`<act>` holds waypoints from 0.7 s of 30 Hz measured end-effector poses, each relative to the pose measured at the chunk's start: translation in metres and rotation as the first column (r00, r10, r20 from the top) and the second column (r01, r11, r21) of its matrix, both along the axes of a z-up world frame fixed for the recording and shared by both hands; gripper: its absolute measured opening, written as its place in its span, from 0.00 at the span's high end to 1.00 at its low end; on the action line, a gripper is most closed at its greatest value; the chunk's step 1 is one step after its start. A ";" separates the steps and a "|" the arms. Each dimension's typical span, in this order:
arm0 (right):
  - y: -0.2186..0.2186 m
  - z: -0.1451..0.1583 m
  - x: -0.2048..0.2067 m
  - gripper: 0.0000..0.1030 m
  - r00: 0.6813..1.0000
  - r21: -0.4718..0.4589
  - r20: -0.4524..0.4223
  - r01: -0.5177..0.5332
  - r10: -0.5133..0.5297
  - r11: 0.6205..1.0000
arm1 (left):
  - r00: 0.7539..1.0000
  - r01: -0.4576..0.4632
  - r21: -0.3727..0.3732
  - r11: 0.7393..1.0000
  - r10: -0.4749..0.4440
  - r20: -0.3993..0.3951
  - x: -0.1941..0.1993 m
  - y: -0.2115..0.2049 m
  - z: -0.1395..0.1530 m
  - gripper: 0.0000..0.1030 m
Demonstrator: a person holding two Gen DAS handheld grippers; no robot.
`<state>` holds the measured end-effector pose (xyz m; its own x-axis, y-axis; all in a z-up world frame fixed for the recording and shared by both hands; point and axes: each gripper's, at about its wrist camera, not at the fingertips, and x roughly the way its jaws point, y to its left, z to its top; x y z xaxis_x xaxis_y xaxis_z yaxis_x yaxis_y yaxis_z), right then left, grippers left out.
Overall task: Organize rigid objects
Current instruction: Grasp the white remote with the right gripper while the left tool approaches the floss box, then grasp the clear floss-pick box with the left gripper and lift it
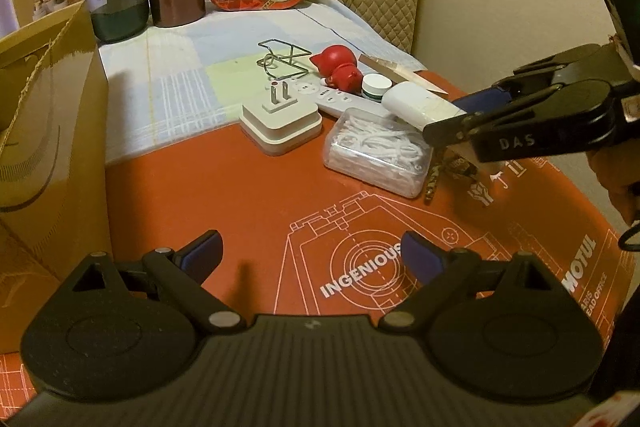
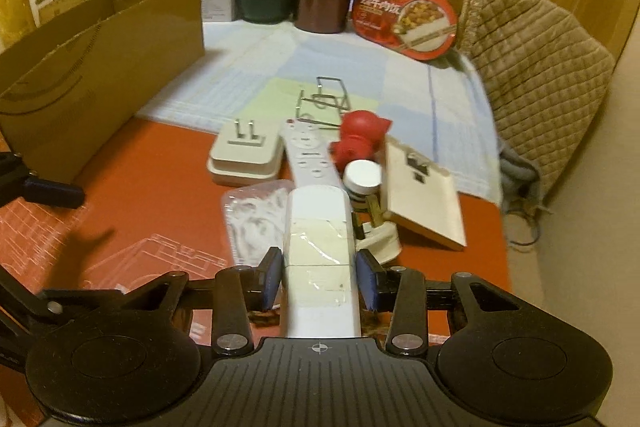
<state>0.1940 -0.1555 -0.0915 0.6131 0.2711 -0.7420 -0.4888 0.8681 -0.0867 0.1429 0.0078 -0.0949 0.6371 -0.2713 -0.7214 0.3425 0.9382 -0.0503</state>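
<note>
The left gripper (image 1: 310, 253) hangs over the red mat (image 1: 240, 211) with its blue fingers (image 1: 204, 253) far apart and nothing between them. The right gripper (image 1: 460, 111) comes in from the right and squeezes a white case (image 1: 416, 105). Just below the case sits a clear box of white cords (image 1: 376, 155). A white plug (image 1: 280, 115) stands beside it. A red toy (image 1: 338, 65) lies farther back. A brown box (image 1: 52, 131) stands on the left.

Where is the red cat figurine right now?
The red cat figurine lies mid-table at the cloth's edge, between the wire stand and the small white-lidded jar, just behind the white remote.
</note>
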 end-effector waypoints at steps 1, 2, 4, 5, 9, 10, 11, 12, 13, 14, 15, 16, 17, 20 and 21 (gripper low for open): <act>-0.002 0.001 0.000 0.64 1.000 0.011 -0.004 0.003 -0.003 1.000 | 1.000 -0.001 -0.001 1.000 0.001 0.002 0.000 0.000 0.000 0.09; -0.005 0.001 0.001 0.64 1.000 0.025 -0.013 0.007 -0.006 1.000 | 1.000 0.000 -0.002 1.000 0.000 0.003 0.000 0.000 0.000 0.09; -0.004 -0.001 -0.001 0.64 1.000 -0.002 -0.004 0.002 -0.002 1.000 | 1.000 0.002 -0.005 1.000 -0.002 0.006 0.001 -0.001 0.001 0.09; -0.003 -0.002 -0.001 0.64 1.000 -0.020 0.002 -0.001 0.001 1.000 | 1.000 0.004 -0.005 1.000 -0.004 0.007 0.001 -0.001 0.002 0.09; -0.012 0.002 0.000 0.64 1.000 0.042 -0.015 0.027 -0.026 0.999 | 1.000 0.009 -0.007 1.000 -0.008 0.014 0.001 -0.002 0.003 0.09; -0.016 0.005 0.001 0.64 0.999 0.071 -0.026 0.037 -0.035 0.997 | 1.000 0.013 -0.007 1.000 -0.013 0.016 0.002 -0.003 0.003 0.09; -0.020 0.008 0.001 0.64 0.998 0.098 -0.036 0.049 -0.046 0.994 | 1.000 0.016 -0.009 1.000 -0.016 0.018 0.003 -0.003 0.003 0.09; -0.023 0.010 0.001 0.64 0.998 0.114 -0.041 0.061 -0.057 0.992 | 1.000 0.018 -0.011 1.000 -0.017 0.021 0.005 -0.004 0.003 0.09; -0.024 0.013 -0.001 0.64 0.997 0.111 -0.037 0.070 -0.067 0.991 | 0.999 0.024 -0.014 1.000 -0.023 0.028 0.007 -0.006 0.003 0.09; -0.026 0.015 -0.002 0.64 0.997 0.108 -0.032 0.077 -0.074 0.991 | 0.999 0.032 -0.017 0.999 -0.032 0.037 0.008 -0.008 0.003 0.09; -0.030 0.017 -0.002 0.64 0.996 0.110 -0.033 0.085 -0.082 0.990 | 0.998 0.041 -0.020 0.999 -0.041 0.045 0.011 -0.010 0.003 0.09; -0.032 0.019 -0.003 0.64 0.995 0.115 -0.037 0.093 -0.089 0.989 | 0.998 0.050 -0.023 0.998 -0.049 0.050 0.013 -0.012 0.003 0.09; -0.034 0.019 -0.004 0.64 0.995 0.117 -0.039 0.098 -0.094 0.988 | 0.997 0.058 -0.025 0.998 -0.056 0.052 0.016 -0.015 0.002 0.09; -0.043 0.020 -0.006 0.64 0.992 0.128 -0.046 0.121 -0.116 0.984 | 0.993 0.098 -0.042 0.994 -0.095 0.065 0.025 -0.024 0.001 0.09; -0.045 0.019 -0.006 0.64 0.991 0.132 -0.053 0.127 -0.121 0.983 | 0.991 0.115 -0.039 0.993 -0.113 0.067 0.029 -0.028 -0.001 0.09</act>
<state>0.1880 -0.2005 -0.0722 0.6154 0.2948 -0.7310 -0.3774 0.9244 0.0550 0.1723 -0.0204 -0.0958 0.6452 -0.3747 -0.6658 0.4509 0.8903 -0.0641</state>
